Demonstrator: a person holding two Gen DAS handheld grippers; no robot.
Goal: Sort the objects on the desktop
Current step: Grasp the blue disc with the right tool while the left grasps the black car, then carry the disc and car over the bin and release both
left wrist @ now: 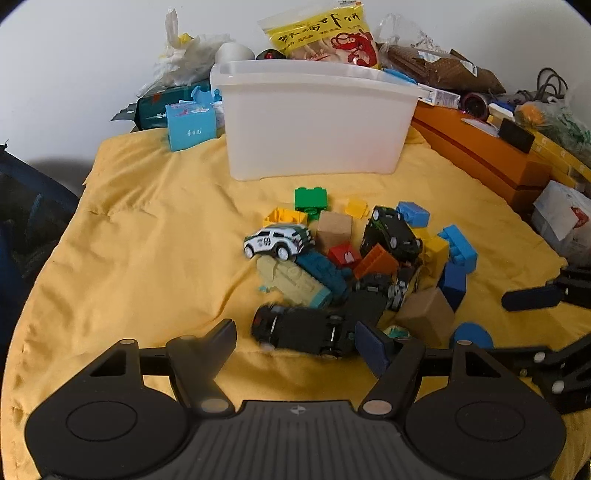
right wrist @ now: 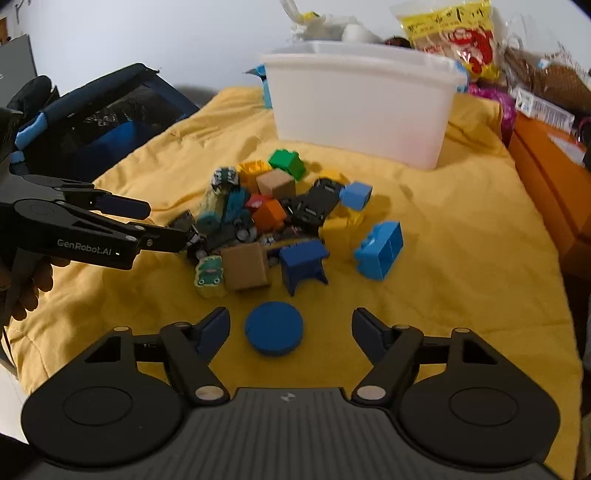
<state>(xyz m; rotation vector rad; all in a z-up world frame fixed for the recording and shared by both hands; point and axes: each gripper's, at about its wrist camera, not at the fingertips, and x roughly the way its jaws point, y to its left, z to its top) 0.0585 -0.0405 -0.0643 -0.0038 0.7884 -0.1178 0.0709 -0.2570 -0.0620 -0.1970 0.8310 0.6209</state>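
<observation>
A pile of toy cars and bricks lies on the yellow cloth [left wrist: 147, 240] in front of a white plastic bin [left wrist: 314, 122]. In the left wrist view my left gripper [left wrist: 299, 338] is open, its jaws standing either side of an overturned black toy car [left wrist: 301, 328]. A white toy car [left wrist: 277, 242] sits at the pile's left. In the right wrist view my right gripper [right wrist: 290, 328] is open, with a flat blue disc [right wrist: 274, 328] on the cloth between its fingers. The left gripper [right wrist: 155, 221] shows there too, reaching into the pile from the left.
The bin [right wrist: 362, 99] stands at the back of the cloth. Orange boxes [left wrist: 480, 147] and snack bags [left wrist: 325, 33] crowd the right and rear. A blue carton [left wrist: 190, 125] stands left of the bin. A dark bag [right wrist: 103, 122] lies off the cloth's left edge.
</observation>
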